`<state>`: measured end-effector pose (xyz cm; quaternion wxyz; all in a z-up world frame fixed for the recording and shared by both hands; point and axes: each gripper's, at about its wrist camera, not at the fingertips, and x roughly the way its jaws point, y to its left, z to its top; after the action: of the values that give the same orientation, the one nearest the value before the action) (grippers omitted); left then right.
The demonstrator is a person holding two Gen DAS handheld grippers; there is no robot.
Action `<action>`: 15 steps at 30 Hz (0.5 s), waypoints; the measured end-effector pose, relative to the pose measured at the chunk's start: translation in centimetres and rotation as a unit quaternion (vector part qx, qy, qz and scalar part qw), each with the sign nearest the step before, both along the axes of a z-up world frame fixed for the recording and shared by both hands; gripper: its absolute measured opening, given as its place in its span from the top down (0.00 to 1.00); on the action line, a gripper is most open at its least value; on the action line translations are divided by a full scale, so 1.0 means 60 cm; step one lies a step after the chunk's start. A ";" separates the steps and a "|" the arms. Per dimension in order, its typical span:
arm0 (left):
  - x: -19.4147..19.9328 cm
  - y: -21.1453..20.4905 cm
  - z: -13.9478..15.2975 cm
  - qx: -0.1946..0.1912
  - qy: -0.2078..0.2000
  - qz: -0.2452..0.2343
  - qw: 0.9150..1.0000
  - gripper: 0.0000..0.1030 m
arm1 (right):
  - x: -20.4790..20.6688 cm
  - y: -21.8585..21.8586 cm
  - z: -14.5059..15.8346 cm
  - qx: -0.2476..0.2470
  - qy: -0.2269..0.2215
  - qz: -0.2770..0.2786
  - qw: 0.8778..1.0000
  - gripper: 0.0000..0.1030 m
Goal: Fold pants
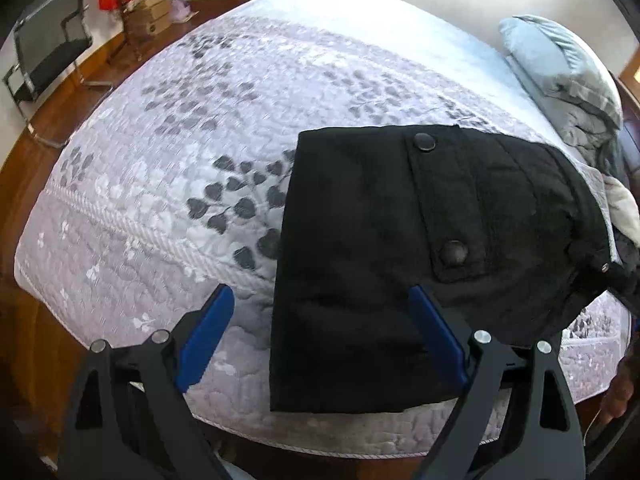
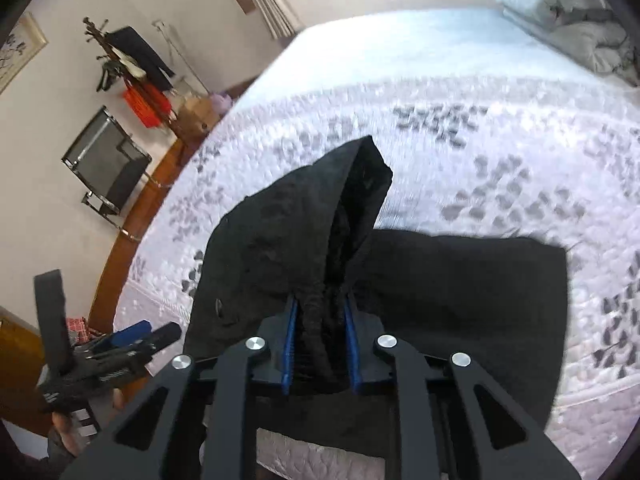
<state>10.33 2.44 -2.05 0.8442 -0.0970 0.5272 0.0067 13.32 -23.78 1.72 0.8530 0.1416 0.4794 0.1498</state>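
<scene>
Black pants (image 1: 360, 264) lie folded on the bed near its front edge, with a buttoned pocket flap on top. My left gripper (image 1: 320, 304) is open and empty, hovering over the left edge of the pants. My right gripper (image 2: 320, 308) is shut on a bunched part of the pants (image 2: 304, 240) and lifts it above the rest of the fabric. The left gripper (image 2: 132, 336) also shows at the lower left of the right wrist view.
The bed (image 1: 168, 128) has a white quilt with a grey leaf pattern. A pillow and rumpled bedding (image 1: 560, 64) lie at the far right. A black chair (image 1: 44, 52) and a coat rack (image 2: 132, 64) stand on the wooden floor to the left.
</scene>
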 end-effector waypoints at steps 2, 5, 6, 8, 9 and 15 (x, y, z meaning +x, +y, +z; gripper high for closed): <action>-0.002 -0.014 0.009 -0.001 -0.008 -0.009 1.000 0.13 | -0.011 -0.016 0.021 -0.003 -0.014 -0.006 1.000 0.80; -0.004 -0.037 0.015 -0.006 -0.012 -0.021 1.000 0.13 | -0.026 -0.050 0.046 -0.014 -0.030 -0.025 0.999 0.80; -0.003 -0.046 0.016 -0.006 -0.013 -0.027 1.000 0.13 | -0.031 -0.064 0.050 -0.021 -0.032 -0.034 0.999 0.80; -0.004 -0.068 0.017 -0.003 -0.013 -0.042 0.999 0.13 | -0.042 -0.095 0.056 -0.038 -0.033 -0.056 0.997 0.80; -0.004 -0.075 0.017 -0.002 -0.014 -0.046 0.999 0.13 | -0.047 -0.109 0.056 -0.040 -0.031 -0.066 0.997 0.80; -0.006 -0.133 0.004 0.014 -0.011 -0.081 0.997 0.13 | -0.075 -0.186 -0.003 -0.038 0.021 -0.106 0.993 0.80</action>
<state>9.97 -5.56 -1.78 0.8487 -0.0420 0.5243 -0.0553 8.81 -34.97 1.53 0.8584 0.1626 0.4851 0.0370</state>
